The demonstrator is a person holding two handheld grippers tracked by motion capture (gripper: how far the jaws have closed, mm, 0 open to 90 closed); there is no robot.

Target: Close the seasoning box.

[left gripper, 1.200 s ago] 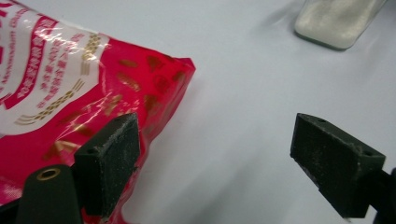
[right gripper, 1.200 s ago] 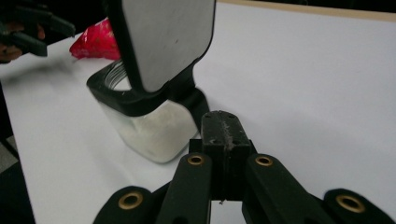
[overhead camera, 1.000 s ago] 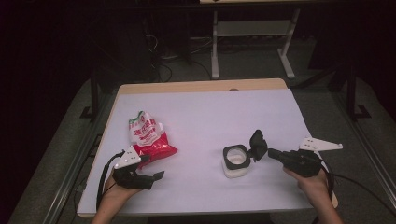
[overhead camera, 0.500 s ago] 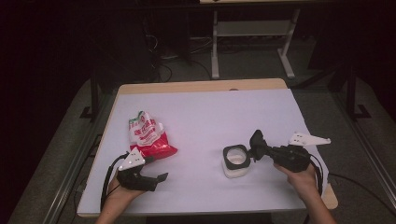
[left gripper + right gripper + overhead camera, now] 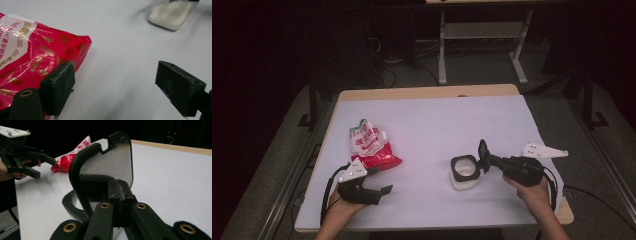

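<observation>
A small clear jar (image 5: 463,175) of white powder stands on the white table cover, right of centre. Its black lid (image 5: 483,155) stands raised at the jar's right edge, and my right gripper (image 5: 486,161) is shut on it. In the right gripper view the shut jaws pinch the lid's (image 5: 107,167) lower edge above the jar's black rim (image 5: 71,206). A red and white bag (image 5: 369,147) lies at the left. My left gripper (image 5: 379,181) rests just in front of it, open. In the left gripper view the bag (image 5: 30,57) lies beside one pad, nothing between the jaws, and the jar (image 5: 172,15) is far off.
The table's wooden edge (image 5: 427,92) shows at the back, with a metal stand (image 5: 482,35) on the dark floor behind. A cable (image 5: 328,192) loops from the left gripper near the front left corner. White surface lies bare between bag and jar.
My right hand has shifted a little to the left, still gripping the raised lid. The left hand, bag and jar have stayed where they were.
</observation>
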